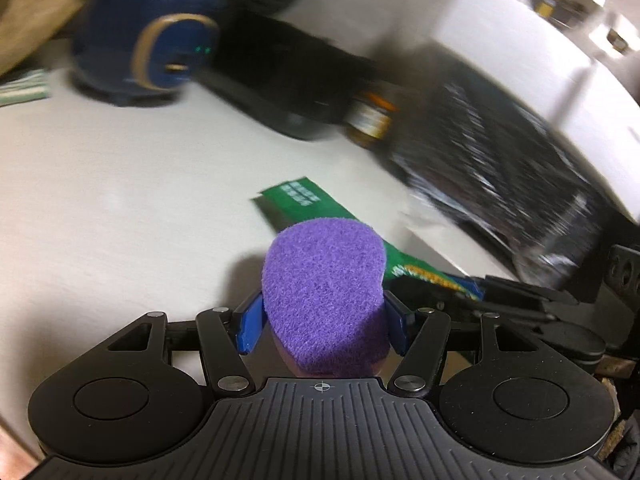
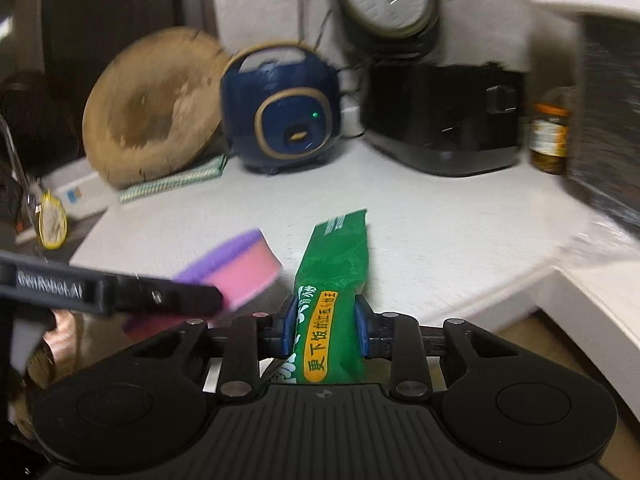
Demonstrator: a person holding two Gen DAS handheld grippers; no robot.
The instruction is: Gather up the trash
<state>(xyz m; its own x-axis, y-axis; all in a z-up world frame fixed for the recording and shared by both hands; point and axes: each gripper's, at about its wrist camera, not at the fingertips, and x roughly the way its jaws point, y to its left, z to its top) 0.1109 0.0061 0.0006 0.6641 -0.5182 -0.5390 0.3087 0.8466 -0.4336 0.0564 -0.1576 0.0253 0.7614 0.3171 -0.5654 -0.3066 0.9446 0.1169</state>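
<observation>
Purple sponge (image 1: 324,280) clamped: left hand-held gripper (image 1: 324,316) | green packet (image 2: 332,280) clamped: right hand-held gripper (image 2: 325,322)

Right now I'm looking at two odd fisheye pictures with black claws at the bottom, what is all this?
Those claws are two handheld grippers; a person holds one in each hand, and each carries a camera looking along its fingers. In the left view the left gripper is clamped on a purple sponge. In the right view the right gripper grips a green packet, apparently trash. On the white counter behind stand a blue cooker, a black appliance and a jar.
</observation>
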